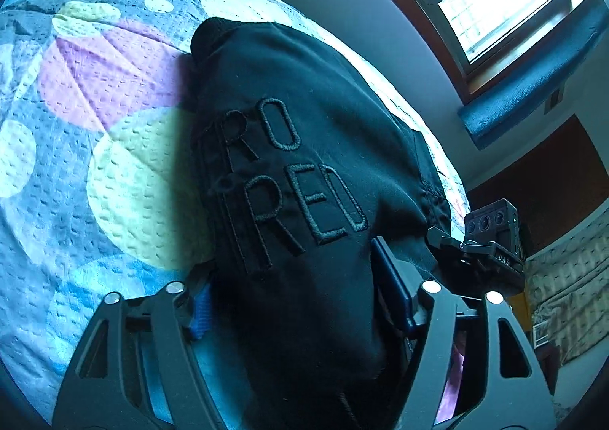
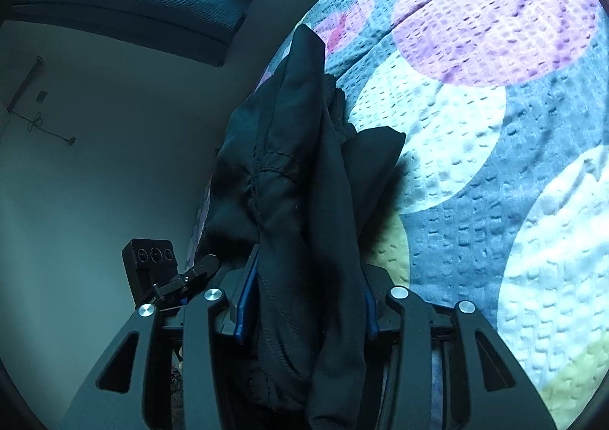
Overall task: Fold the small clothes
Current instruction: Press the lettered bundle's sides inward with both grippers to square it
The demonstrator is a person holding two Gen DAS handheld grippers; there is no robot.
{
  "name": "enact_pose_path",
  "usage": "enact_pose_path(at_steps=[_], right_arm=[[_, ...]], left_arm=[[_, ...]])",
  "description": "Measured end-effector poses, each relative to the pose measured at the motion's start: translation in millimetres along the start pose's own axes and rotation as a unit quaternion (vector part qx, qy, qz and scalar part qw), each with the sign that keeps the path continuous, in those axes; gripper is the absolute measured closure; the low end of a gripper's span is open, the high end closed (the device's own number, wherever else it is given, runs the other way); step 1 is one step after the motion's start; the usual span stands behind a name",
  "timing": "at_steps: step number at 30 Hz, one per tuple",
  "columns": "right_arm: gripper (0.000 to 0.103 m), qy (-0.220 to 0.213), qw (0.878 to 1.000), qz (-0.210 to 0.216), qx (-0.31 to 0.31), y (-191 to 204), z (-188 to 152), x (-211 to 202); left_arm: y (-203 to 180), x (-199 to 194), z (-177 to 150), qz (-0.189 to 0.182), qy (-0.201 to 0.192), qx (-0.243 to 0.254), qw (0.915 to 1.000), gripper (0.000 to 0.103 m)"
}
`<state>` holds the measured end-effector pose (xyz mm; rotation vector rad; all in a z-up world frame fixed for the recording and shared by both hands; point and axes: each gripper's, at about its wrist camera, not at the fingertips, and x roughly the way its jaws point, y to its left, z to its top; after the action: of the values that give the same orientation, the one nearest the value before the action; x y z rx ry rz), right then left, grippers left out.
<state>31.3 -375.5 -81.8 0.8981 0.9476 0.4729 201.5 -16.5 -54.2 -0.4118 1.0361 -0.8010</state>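
Holding black garment (image 1: 304,171) aloft over quilted bedspread (image 1: 114,163), left gripper (image 1: 300,300) and right gripper (image 2: 304,308) both clamped on cloth; folding apparently unfinished, laying down pending.

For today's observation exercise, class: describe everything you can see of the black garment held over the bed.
The black cotton-looking garment is soft, matte and creased, with raised tone-on-tone embroidered letters reading "RO" and "RED" and a puckered stitched seam. It is bunched in vertical folds and lifted over the spotted pastel quilted bedspread. The left hand-held gripper and the right hand-held gripper each clamp a thick fold between blue-padded fingers. Whether its far end touches the bedspread cannot be told.
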Motion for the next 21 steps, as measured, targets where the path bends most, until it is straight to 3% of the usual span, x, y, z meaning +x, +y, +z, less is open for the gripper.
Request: enact_pose_path(at_steps=[2,4,6,12,13,14,15,18,21], right_arm=[[0.034,-0.005,1.000,-0.009,0.010,3,-2,-12],[0.028,-0.011,1.000,-0.003,0.020,4,-10,-26],[0.026,-0.016,1.000,-0.003,0.026,3,-21,-38],[0.026,-0.042,0.998,0.019,0.044,-3,-48,-66],[0.028,-0.043,0.998,0.022,0.046,-4,-50,-67],[0.048,-0.041,0.998,0.019,0.045,-3,-52,-67],[0.057,-0.041,0.998,0.006,0.038,0,-54,-66],[0.069,-0.053,0.998,-0.032,0.015,11,-63,-71],[0.076,-0.062,0.997,-0.033,0.015,18,-75,-75]], left_arm=[[2,-12,-5,0.004,-0.002,-0.006,1.0000,0.025],[1,-27,-16,-0.002,-0.009,-0.014,0.9999,0.018],[-2,-45,-32,-0.014,-0.018,-0.018,0.9996,0.011],[-3,-72,-70,-0.006,-0.024,-0.023,0.9994,0.007],[-4,-70,-73,-0.007,-0.022,-0.028,0.9994,0.007],[-2,-69,-76,-0.007,-0.017,-0.035,0.9992,0.007],[-1,-68,-78,-0.007,-0.014,-0.040,0.9991,0.007],[-3,-65,-80,-0.015,-0.012,-0.051,0.9985,0.007],[-5,-63,-79,-0.018,-0.011,-0.053,0.9984,0.007]])
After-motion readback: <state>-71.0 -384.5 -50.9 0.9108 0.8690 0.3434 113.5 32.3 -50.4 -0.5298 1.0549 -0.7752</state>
